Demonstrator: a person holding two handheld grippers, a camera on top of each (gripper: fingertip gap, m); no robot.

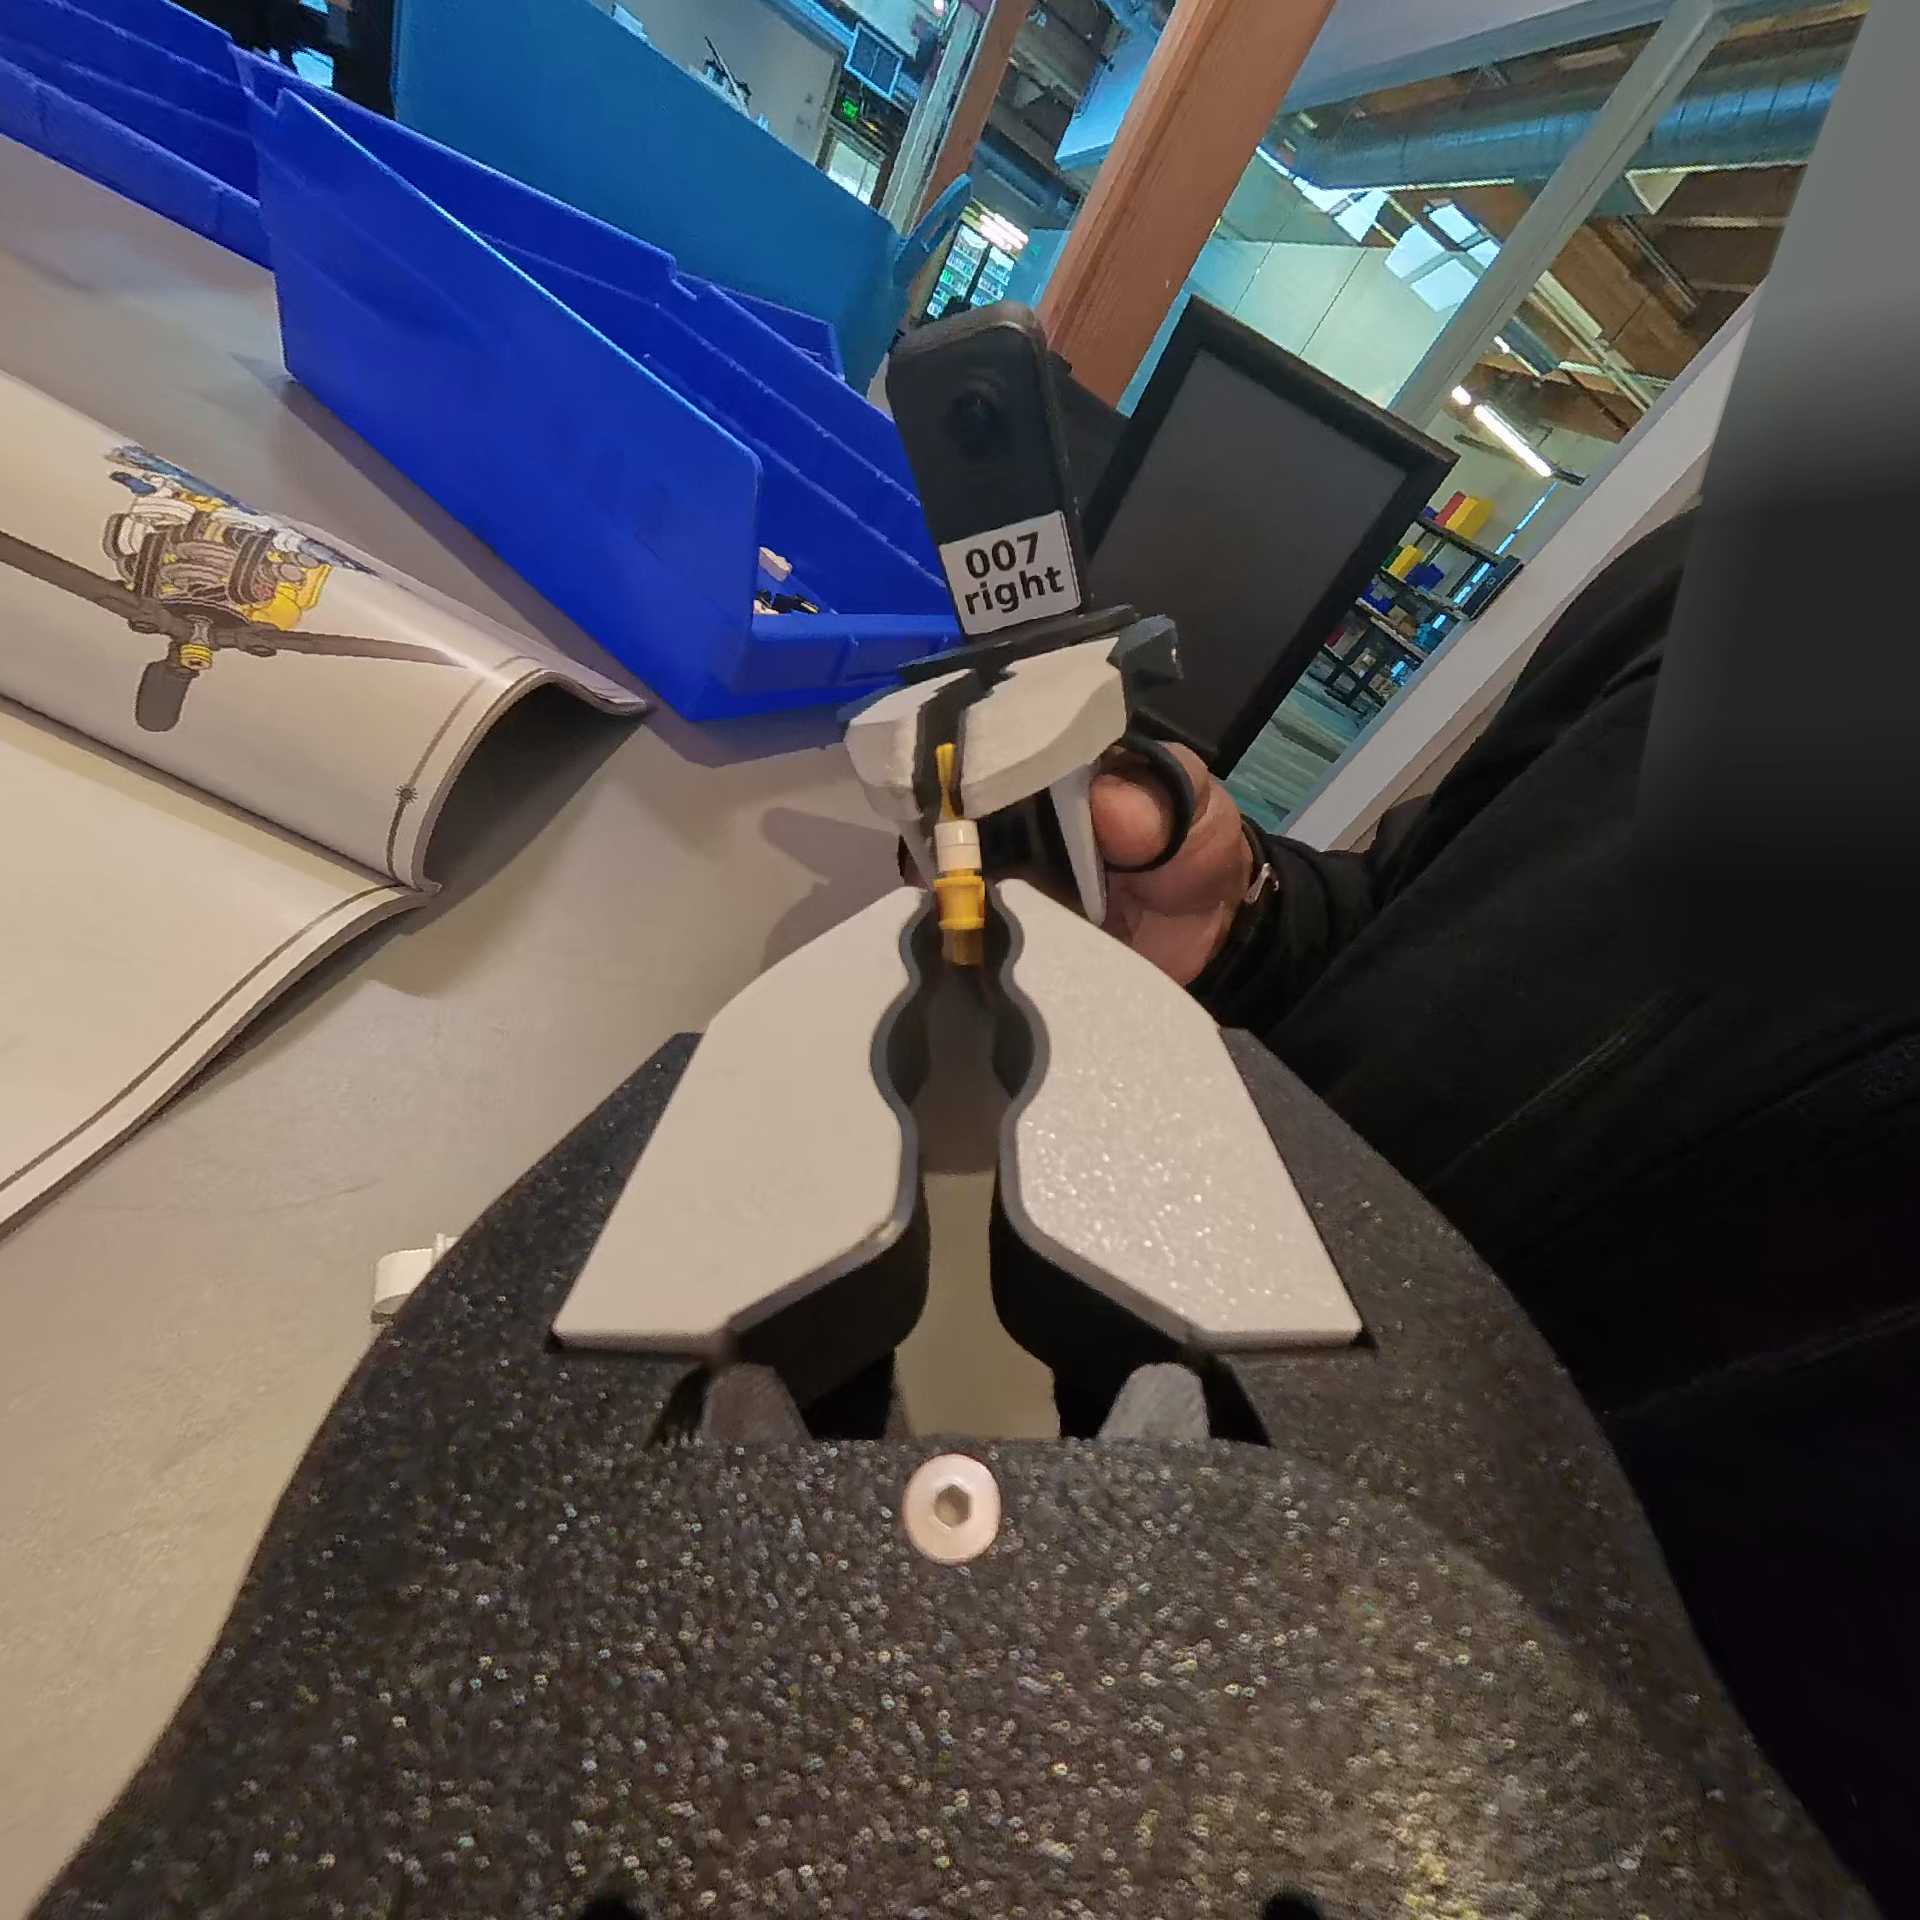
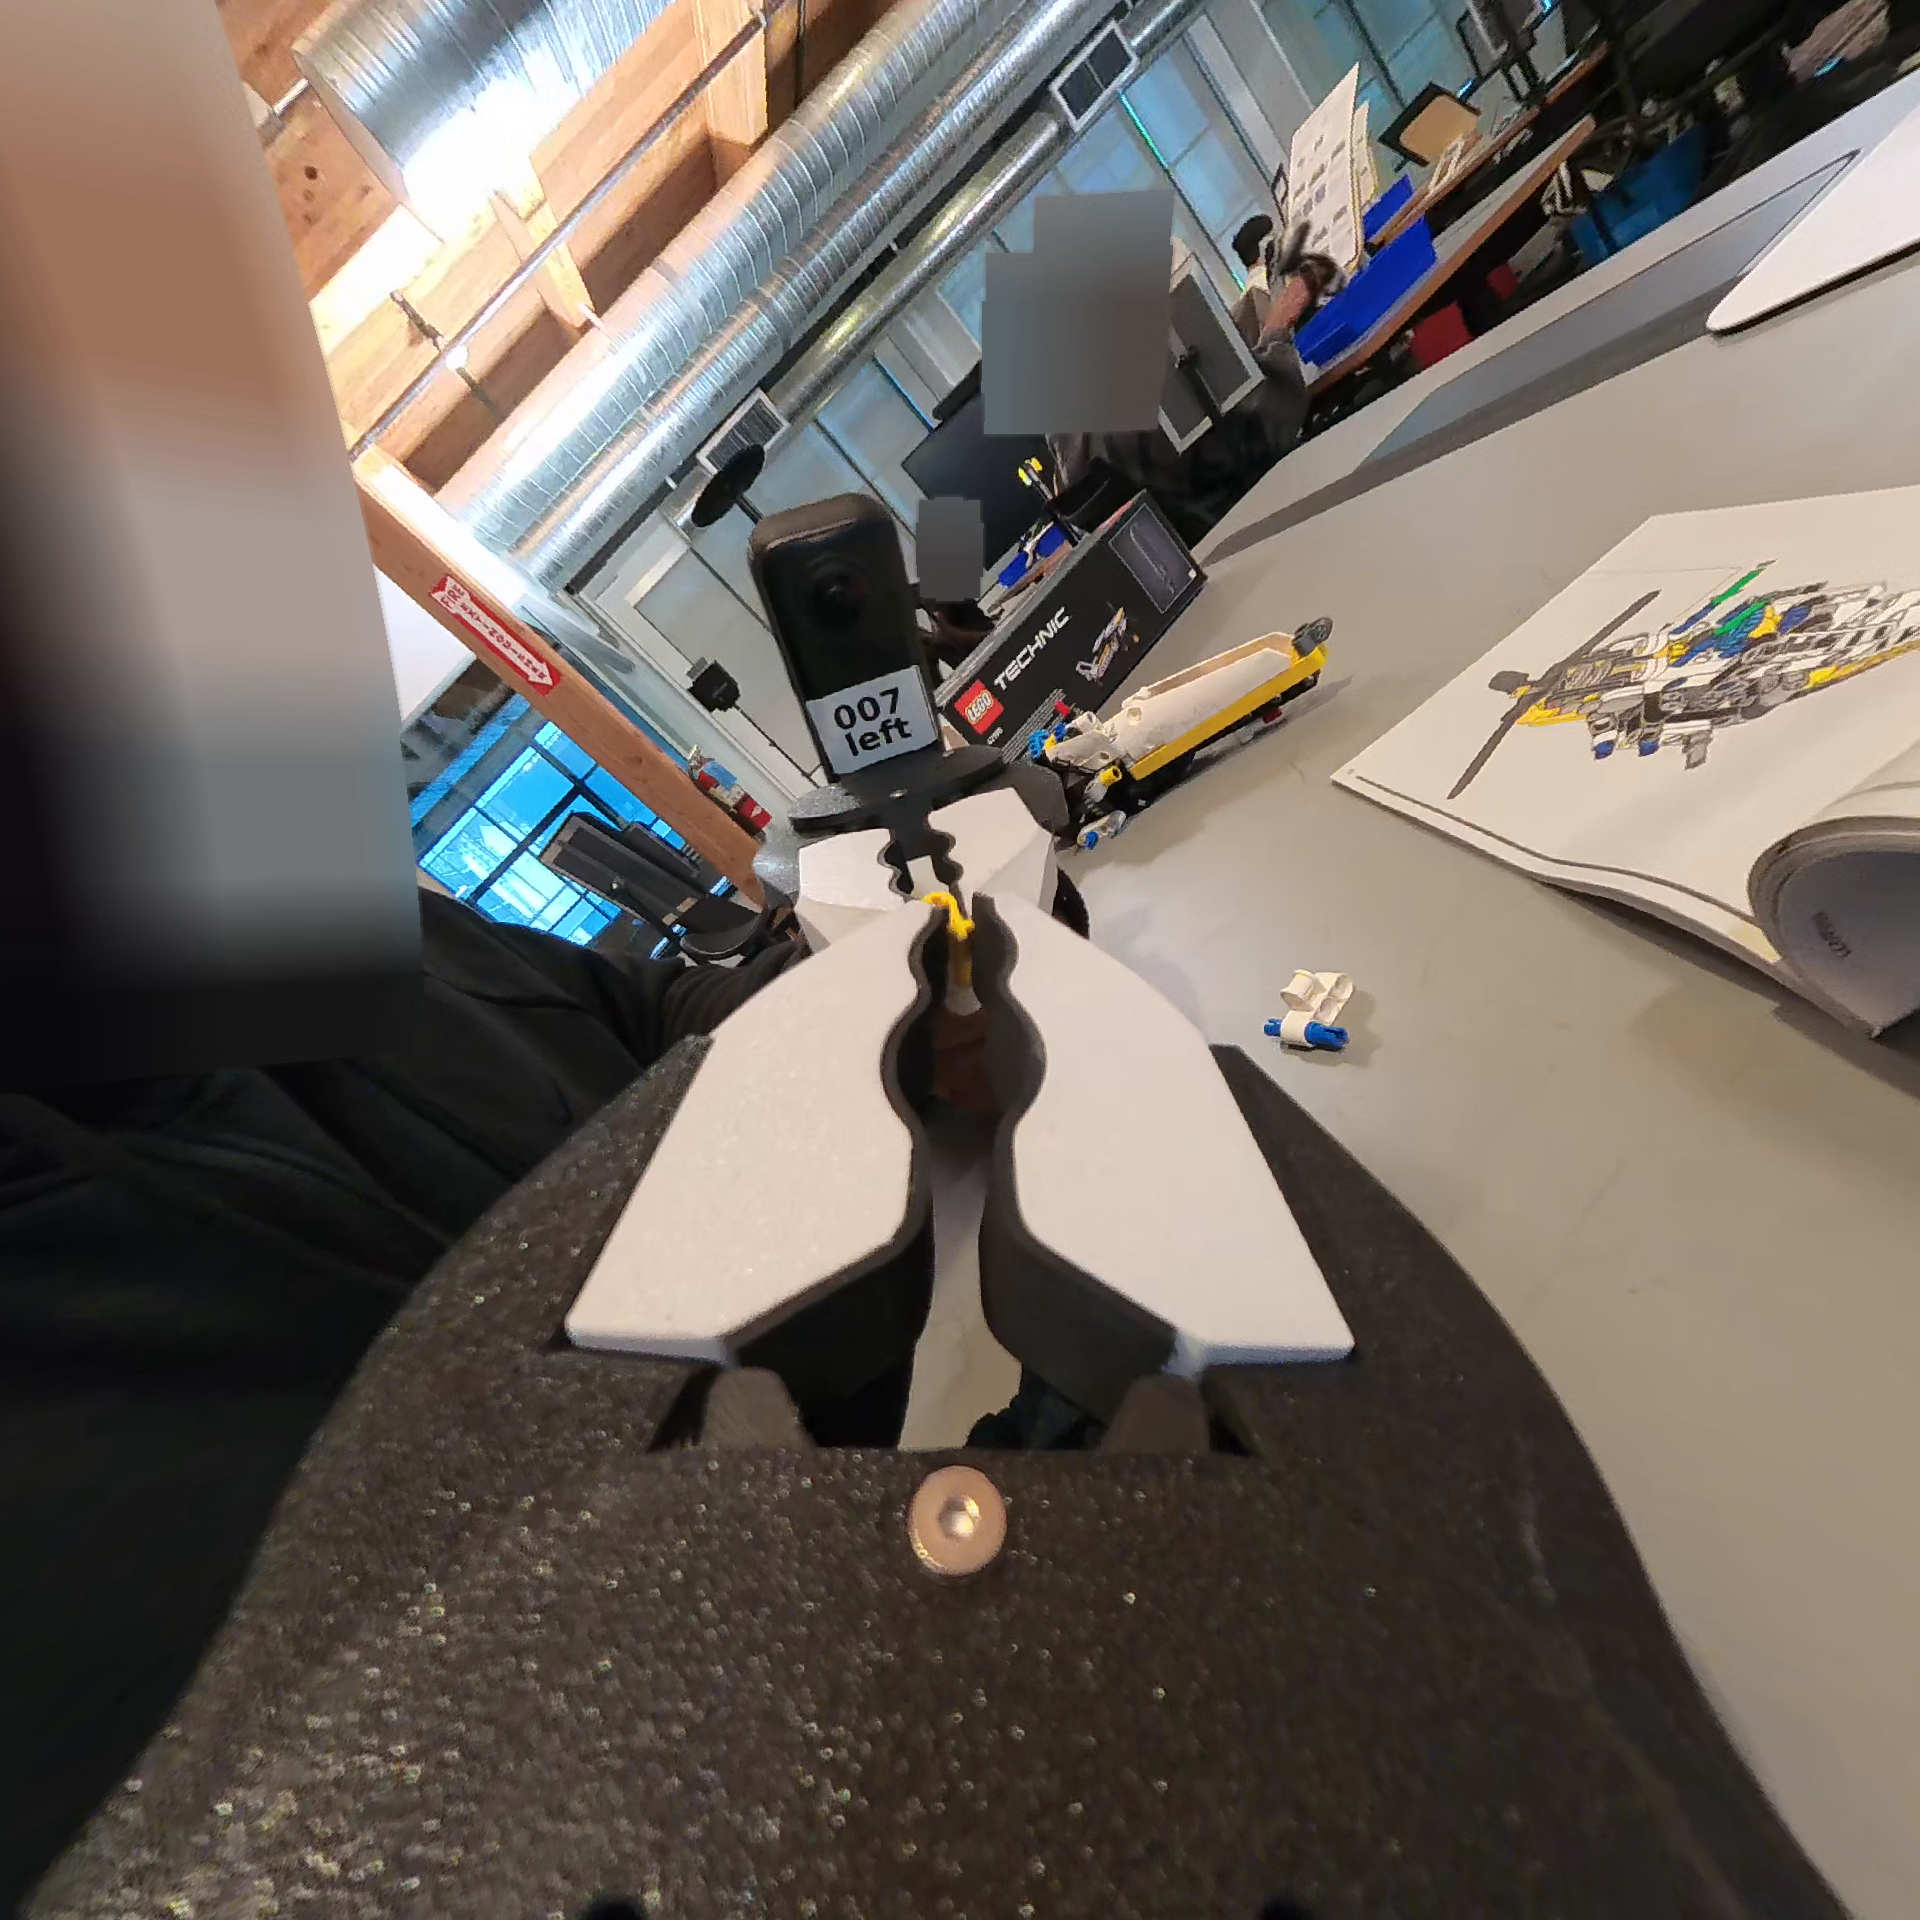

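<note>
labelled tongs (image 1: 954,914), printed black box (image 2: 1081,644)

Lettered things: two tags, a box, a sign, a booklet

A white tag (image 1: 1013,571) printed in black sits on the front of the black camera above the right gripper (image 1: 940,769). A matching white tag (image 2: 871,724) sits on the camera above the left gripper (image 2: 930,883). A black carton (image 2: 1081,634) near the table's (image 2: 1455,1195) far edge carries a red-and-yellow brand mark and white lettering along its side. A red sign (image 2: 494,634) with white letters and an arrow is fixed to the slanting wooden beam. The open booklet (image 2: 1662,748) by the table's right edge has small print on its rolled page, too small to make out.
</note>
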